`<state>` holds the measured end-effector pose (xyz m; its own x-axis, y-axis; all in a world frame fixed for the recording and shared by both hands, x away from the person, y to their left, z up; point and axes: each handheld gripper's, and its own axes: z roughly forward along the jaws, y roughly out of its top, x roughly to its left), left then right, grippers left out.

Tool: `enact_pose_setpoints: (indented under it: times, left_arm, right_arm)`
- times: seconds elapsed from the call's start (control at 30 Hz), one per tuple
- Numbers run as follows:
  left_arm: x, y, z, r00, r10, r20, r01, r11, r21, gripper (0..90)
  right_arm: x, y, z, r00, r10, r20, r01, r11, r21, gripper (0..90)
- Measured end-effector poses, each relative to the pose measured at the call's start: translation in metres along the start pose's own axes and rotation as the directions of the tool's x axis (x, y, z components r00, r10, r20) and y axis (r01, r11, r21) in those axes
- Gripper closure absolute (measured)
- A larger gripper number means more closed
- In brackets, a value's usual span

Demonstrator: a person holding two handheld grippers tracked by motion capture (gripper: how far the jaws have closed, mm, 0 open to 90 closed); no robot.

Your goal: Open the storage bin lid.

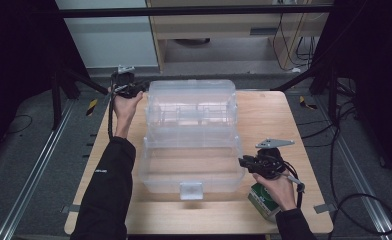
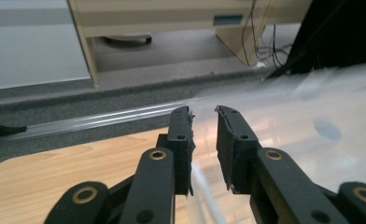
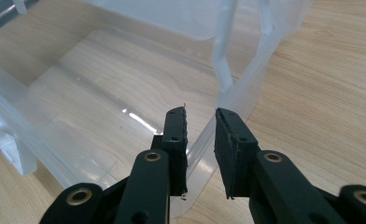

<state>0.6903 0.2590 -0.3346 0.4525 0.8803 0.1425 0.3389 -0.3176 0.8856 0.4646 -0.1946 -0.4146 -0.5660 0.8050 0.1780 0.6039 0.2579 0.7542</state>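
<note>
Box (image 1: pixel 191 150) open on table (image 1: pixel 274 120), a gripper at each side.
Right gripper (image 3: pixel 200 140) straddles the box's right rim with a narrow gap; left gripper (image 2: pixel 203 135), narrowly parted, sits at the lid's (image 1: pixel 191 102) corner.

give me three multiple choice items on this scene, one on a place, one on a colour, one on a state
1. Where is the green-and-white box?
A. inside the clear plastic bin
B. on the table by the right hand
C. on the floor

2. What colour is the table?
A. light wood
B. white
C. black

3. How is the clear plastic bin?
A. latched shut
B. lid open
C. upside down

Answers: 1 B, it lies at the table's near right corner by the right hand; 2 A, pale wood grain shows; 3 B, the lid is swung back and the base is open.
</note>
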Motion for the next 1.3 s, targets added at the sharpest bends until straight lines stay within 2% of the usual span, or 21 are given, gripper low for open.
enact_pose_setpoints:
  times: [0.13,0.3,0.33,0.47,0.53,0.57,0.63,0.67,0.73,0.8,0.83,0.93,1.0,1.03,1.07,1.1,1.13,1.17,1.2,1.23,1.3]
  left_arm:
    - [0.005,-0.005,-0.019,0.9999,-0.016,0.005,0.016,0.9998,-0.010,73.1]
    - [0.007,-0.017,-0.052,0.9992,0.039,0.006,-0.039,0.9990,-0.023,68.9]
    - [0.008,-0.021,-0.059,0.9981,0.061,0.009,-0.061,0.9975,-0.035,68.1]
    - [0.005,-0.037,-0.085,0.9959,0.086,0.028,-0.085,0.9956,-0.039,65.0]
    - [0.001,-0.049,-0.100,0.9941,0.096,0.050,-0.095,0.9949,-0.033,63.8]
    - [-0.002,-0.056,-0.109,0.9907,0.122,0.060,-0.119,0.9920,-0.042,63.4]
    - [-0.008,-0.067,-0.119,0.9924,0.108,0.059,-0.106,0.9937,-0.035,63.2]
    - [-0.011,-0.072,-0.124,0.9909,0.121,0.059,-0.119,0.9922,-0.038,62.7]
    - [-0.018,-0.085,-0.130,0.9909,0.110,0.078,-0.107,0.9936,-0.038,61.7]
    - [-0.027,-0.096,-0.134,0.9905,0.118,0.071,-0.116,0.9928,-0.029,61.1]
    - [-0.029,-0.101,-0.135,0.9874,0.132,0.087,-0.130,0.9910,-0.033,60.2]
    - [-0.039,-0.116,-0.138,0.9869,0.131,0.094,-0.129,0.9913,-0.027,58.9]
    - [-0.046,-0.124,-0.139,0.9866,0.117,0.114,-0.116,0.9931,-0.012,58.6]
    - [-0.049,-0.128,-0.140,0.9841,0.132,0.119,-0.132,0.9912,-0.006,58.3]
    - [-0.048,-0.130,-0.142,0.9767,0.173,0.127,-0.173,0.9848,-0.011,57.9]
    - [-0.049,-0.134,-0.145,0.9743,0.186,0.127,-0.186,0.9825,-0.012,57.6]
    - [-0.051,-0.135,-0.147,0.9785,0.168,0.120,-0.169,0.9856,0.000,57.2]
    - [-0.051,-0.137,-0.150,0.9792,0.175,0.104,-0.176,0.9844,0.005,56.7]
    - [-0.048,-0.139,-0.153,0.9742,0.205,0.094,-0.206,0.9785,0.001,56.1]
    - [-0.048,-0.142,-0.155,0.9745,0.203,0.096,-0.204,0.9789,0.001,55.5]
    - [-0.050,-0.152,-0.158,0.9812,0.168,0.095,-0.170,0.9855,0.008,54.6]
  right_arm:
    - [0.001,0.000,0.000,1.0000,-0.002,0.003,0.002,1.000,-0.008,75.1]
    - [0.001,0.000,0.000,1.0000,0.006,0.002,-0.006,1.000,-0.004,75.1]
    - [0.001,0.000,0.000,1.0000,0.002,0.004,-0.002,1.000,-0.004,75.1]
    - [0.000,0.000,0.000,1.0000,0.008,0.001,-0.008,1.000,-0.004,75.0]
    - [0.001,0.000,0.000,1.0000,0.009,0.003,-0.009,1.000,-0.004,75.0]
    - [0.001,0.000,0.000,0.9999,0.010,0.003,-0.010,1.000,-0.005,75.1]
    - [0.001,0.000,0.000,1.0000,0.006,0.005,-0.006,1.000,-0.004,75.1]
    - [0.001,0.000,0.000,1.0000,0.004,0.007,-0.004,1.000,-0.004,75.1]
    - [0.002,0.001,0.000,0.9999,0.006,0.011,-0.006,1.000,0.000,75.2]
    - [0.002,0.001,0.000,0.9999,0.001,0.011,-0.001,1.000,-0.002,75.2]
    - [0.002,0.001,0.000,0.9999,0.001,0.012,-0.001,1.000,0.000,75.2]
    - [0.002,0.001,0.000,0.9999,0.002,0.011,-0.002,1.000,-0.003,75.2]
    - [0.002,0.001,0.000,0.9999,0.001,0.013,-0.001,1.000,-0.006,75.3]
    - [0.002,0.000,0.001,0.9999,-0.002,0.016,0.002,1.000,-0.006,75.3]
    - [0.002,0.000,0.000,0.9999,-0.003,0.016,0.003,1.000,-0.007,75.3]
    - [0.002,0.000,0.001,0.9999,-0.004,0.015,0.004,1.000,-0.009,75.3]
    - [0.002,0.000,0.001,0.9999,0.001,0.012,-0.001,1.000,-0.010,75.2]
    - [0.002,0.000,0.000,0.9999,0.003,0.010,-0.003,1.000,-0.009,75.2]
    - [0.002,0.000,0.001,0.9999,0.003,0.012,-0.003,1.000,-0.010,75.3]
    - [0.003,0.000,0.000,0.9998,0.000,0.019,0.000,1.000,-0.009,75.3]
    - [0.004,0.000,0.001,0.9996,0.000,0.028,0.000,1.000,-0.008,75.5]
